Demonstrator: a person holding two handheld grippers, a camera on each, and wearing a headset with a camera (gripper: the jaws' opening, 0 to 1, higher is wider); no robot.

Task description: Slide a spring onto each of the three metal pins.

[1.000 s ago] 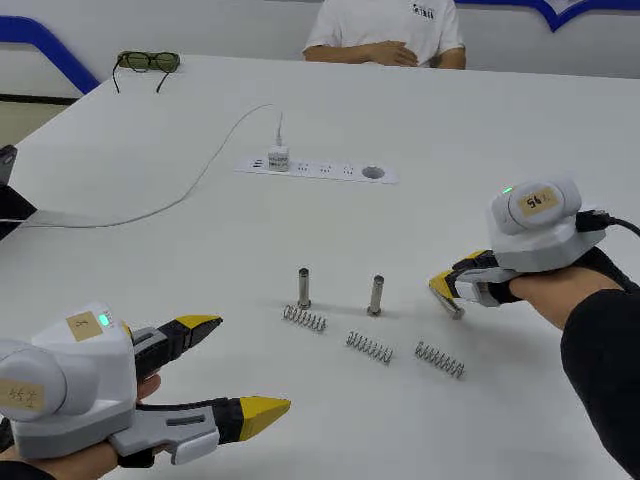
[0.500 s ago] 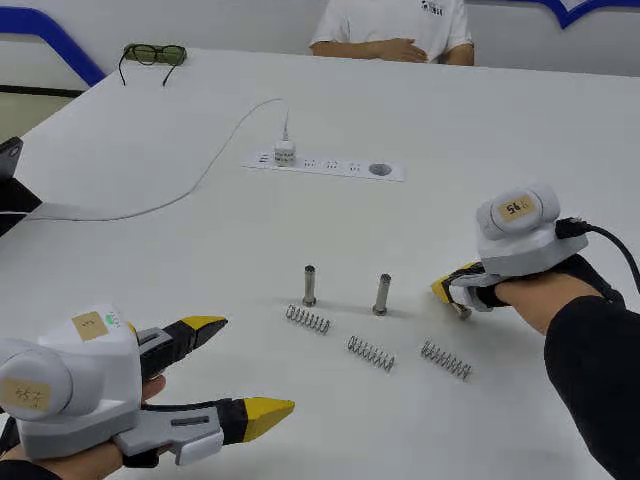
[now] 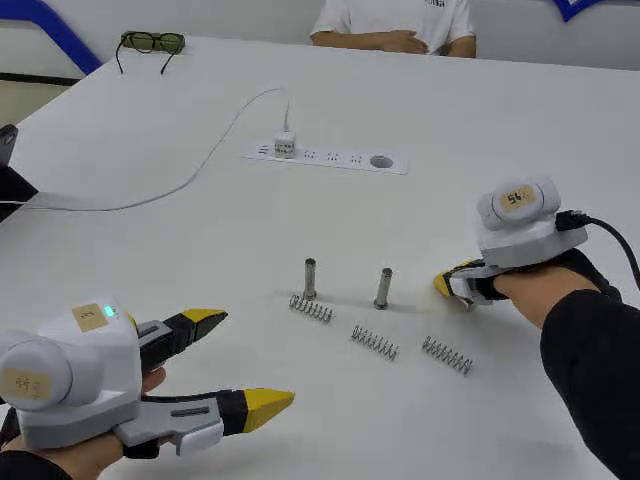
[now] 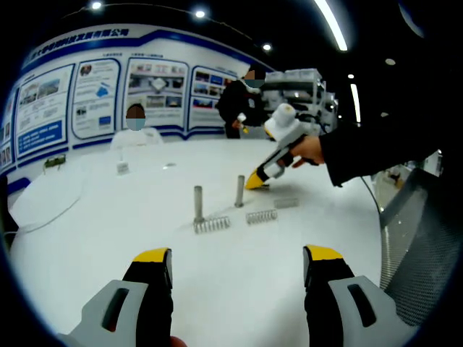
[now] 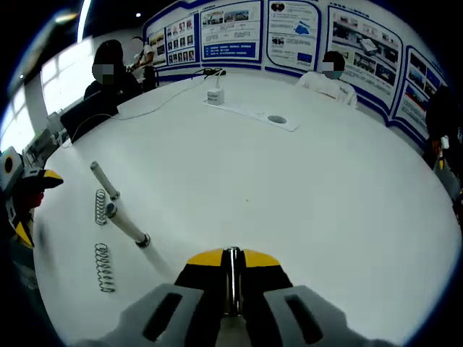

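Right gripper view: the right gripper (image 5: pixel 230 256) is pinched tight on one metal pin (image 5: pixel 232 289), and the other two pins (image 5: pixel 129 226) and the springs (image 5: pixel 105 267) sit off to its left. Head view has the left gripper (image 3: pixel 236 360) spread wide open, with the springs and standing pins out ahead of its tips.

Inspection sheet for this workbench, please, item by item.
Surface: white table, matte.
Job's things: left standing pin and right standing pin upright; left spring, middle spring, right spring lying before them, none on a pin; third pin gripped.
Clutter: glasses at the far edge; power strip with a white plug.
Grippers: left gripper jaws open, holding nothing; right gripper jaws shut on third pin.
Cables: white cable from the plug; black cable at the right gripper.
Surroundings: seated person, wall posters.
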